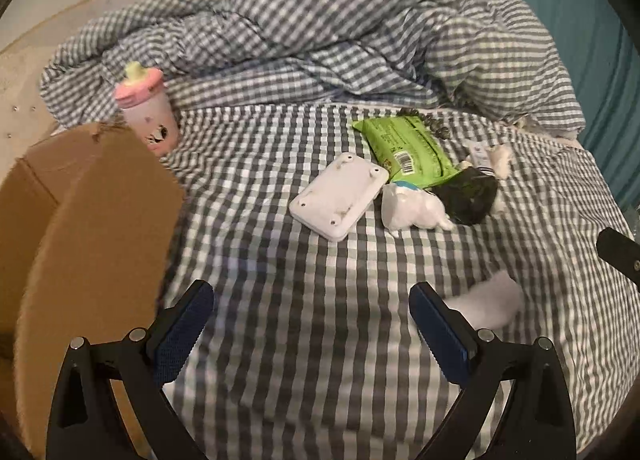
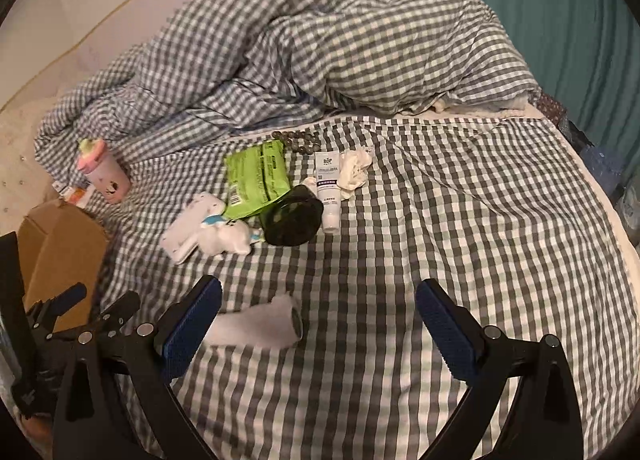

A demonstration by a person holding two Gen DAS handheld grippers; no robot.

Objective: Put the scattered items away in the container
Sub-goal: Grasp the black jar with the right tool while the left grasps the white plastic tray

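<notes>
While both grippers' jaws stand spread, white tube [image 2: 330, 191] shows whole only from right wrist, cardboard box [image 1: 80, 228] looms at left.

Sheet [image 2: 440, 220] – matt woven cloth; box [image 1: 100, 220] – rough brown cardboard; green pouch [image 2: 256, 176] – glossy plastic.

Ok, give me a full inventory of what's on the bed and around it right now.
cardboard box: 1, brown, left edge of bed
sippy cup: 1, pink, upright beyond the box
white plastic case: 1, mid-bed
plush toy: 1, white and blue, beside the case
wipes pack: 1, green
dark green jar: 1, on its side
cream tube: 1, white
crumpled tissue: 1, white
bead string: 1, grey
white roll: 1, nearest the grippers
duvet: 1, checked, bunched at back
left gripper: open
right gripper: open
</notes>
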